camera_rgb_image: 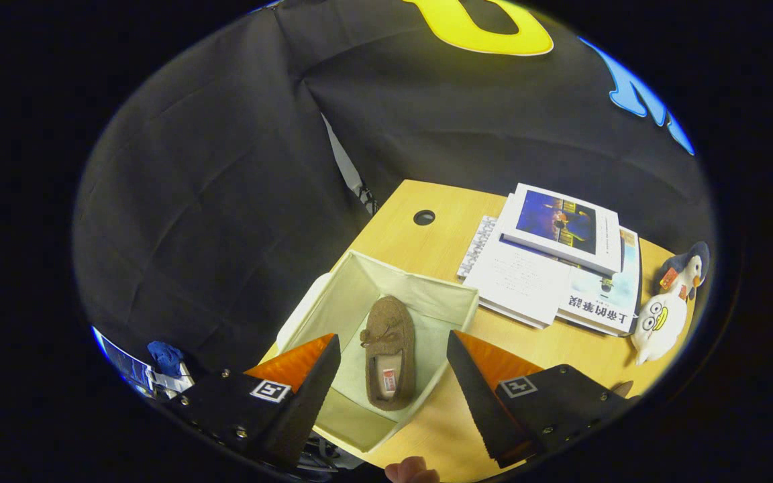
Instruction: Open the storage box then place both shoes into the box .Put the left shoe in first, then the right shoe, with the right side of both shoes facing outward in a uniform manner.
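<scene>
Jaws [393,376] wide and empty, I hover over the open box [359,282] where one brown shoe [390,352] lies, freeing me to fetch the other.

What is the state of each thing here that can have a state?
storage box: open, one shoe inside.
brown slipper: lying flat in the box, sole down.
gripper: open, holding nothing, above the box.
books: closed, stacked on the table.
penguin toy: lying beside the books.
</scene>
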Demonstrator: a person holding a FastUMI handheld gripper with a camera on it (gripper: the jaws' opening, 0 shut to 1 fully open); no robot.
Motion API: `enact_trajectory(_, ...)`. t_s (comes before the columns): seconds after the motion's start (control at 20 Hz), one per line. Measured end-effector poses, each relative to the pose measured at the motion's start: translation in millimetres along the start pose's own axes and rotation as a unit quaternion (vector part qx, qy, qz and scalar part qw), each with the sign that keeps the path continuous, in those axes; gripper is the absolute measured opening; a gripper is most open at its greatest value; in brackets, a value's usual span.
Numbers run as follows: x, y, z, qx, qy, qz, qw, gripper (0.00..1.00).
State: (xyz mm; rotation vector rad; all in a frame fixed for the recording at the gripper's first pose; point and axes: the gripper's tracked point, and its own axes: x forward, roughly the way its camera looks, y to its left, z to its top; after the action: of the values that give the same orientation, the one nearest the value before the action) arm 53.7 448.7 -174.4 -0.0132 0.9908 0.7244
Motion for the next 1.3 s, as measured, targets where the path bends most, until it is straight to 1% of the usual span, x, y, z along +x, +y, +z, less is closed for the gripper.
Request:
enact_trajectory(0.2, -41.7, -17.6, 2.0, -0.002, -0.030, 0.004, 1.000, 0.97)
enact_trajectory(0.45, -92.2, -50.4, -2.8, 0.021, -0.078, 0.015, 0.997, 0.97)
enact_trajectory(0.8, -153.3, -135.5, -43.6, 0.044, -0.137, -0.025, 0.989, 0.97)
enact_trajectory(1.05, -183.8, -194.4, -85.4, 0.078, -0.155, -0.065, 0.983, 0.97)
enact_trajectory(1.15, -191.9, -220.8, -104.3, 0.092, -0.161, -0.088, 0.979, 0.97)
enact_trajectory(1.3, -200.4, -252.6, -133.8, 0.113, -0.161, -0.112, 0.974, 0.97)
